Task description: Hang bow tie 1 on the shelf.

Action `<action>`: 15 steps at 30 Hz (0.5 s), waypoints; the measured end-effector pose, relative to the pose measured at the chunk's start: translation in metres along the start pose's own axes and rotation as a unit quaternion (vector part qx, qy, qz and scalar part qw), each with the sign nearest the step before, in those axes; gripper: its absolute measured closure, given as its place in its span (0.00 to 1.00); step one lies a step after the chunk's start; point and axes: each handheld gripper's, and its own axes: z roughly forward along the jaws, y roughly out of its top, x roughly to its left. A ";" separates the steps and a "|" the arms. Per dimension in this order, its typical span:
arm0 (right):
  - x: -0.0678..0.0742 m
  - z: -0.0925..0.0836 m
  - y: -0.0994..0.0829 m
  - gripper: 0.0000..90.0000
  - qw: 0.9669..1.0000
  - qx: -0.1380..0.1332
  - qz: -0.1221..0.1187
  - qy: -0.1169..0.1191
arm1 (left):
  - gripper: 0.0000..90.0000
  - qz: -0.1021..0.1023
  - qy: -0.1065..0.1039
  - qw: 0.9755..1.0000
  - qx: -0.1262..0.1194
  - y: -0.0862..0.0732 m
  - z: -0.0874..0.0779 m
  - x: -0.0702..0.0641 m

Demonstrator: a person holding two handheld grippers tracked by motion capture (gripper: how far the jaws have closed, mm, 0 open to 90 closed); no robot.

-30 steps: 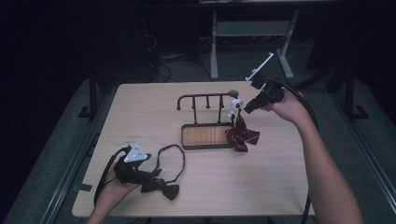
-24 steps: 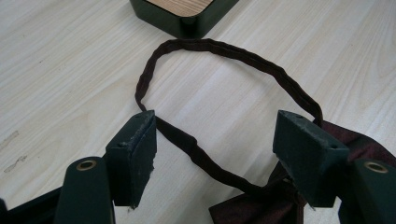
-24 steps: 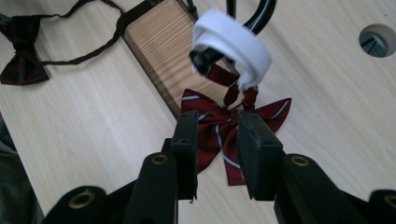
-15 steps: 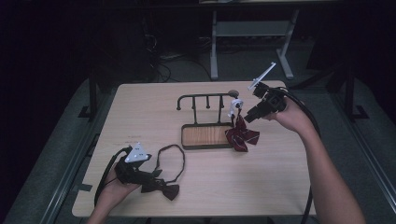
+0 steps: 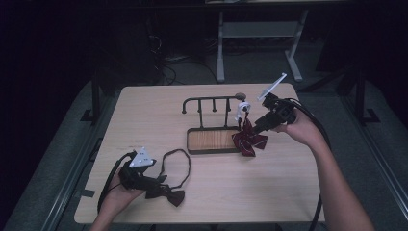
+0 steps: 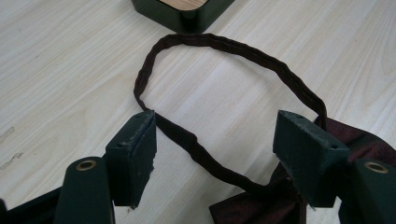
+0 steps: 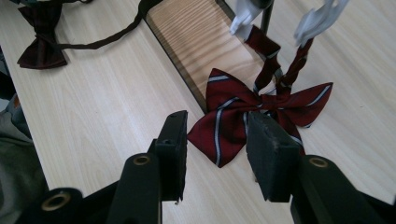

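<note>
Pale wood table (image 5: 298, 192) in a dark room; both grippers' fingers parted, gripping nothing.

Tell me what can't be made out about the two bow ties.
- Dark bow tie: in the left gripper view the bottom edge and the left gripper's open jaws cut off its knot.
- Striped bow tie: whether its white clips grip the rack is cut off by the right gripper view's top edge, too small in the high view.

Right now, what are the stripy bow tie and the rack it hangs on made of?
The striped bow tie looks like woven cloth, dark red with pale stripes and a slight sheen; it folds softly. The rack seems to be matt black metal rods, thin and rigid, on a base with a wood-grain panel, perhaps veneer.
</note>
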 end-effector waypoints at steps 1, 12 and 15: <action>0.001 0.002 -0.002 0.63 1.000 0.001 0.000 0.004 | 0.34 0.000 0.000 1.000 0.000 0.000 0.000 0.000; 0.007 0.013 -0.015 0.60 1.000 0.003 -0.002 0.010 | 0.34 0.001 0.000 1.000 0.001 0.000 0.001 0.000; 0.008 0.017 -0.021 0.58 1.000 0.003 0.000 0.013 | 0.34 -0.001 -0.002 1.000 0.001 -0.001 0.002 0.000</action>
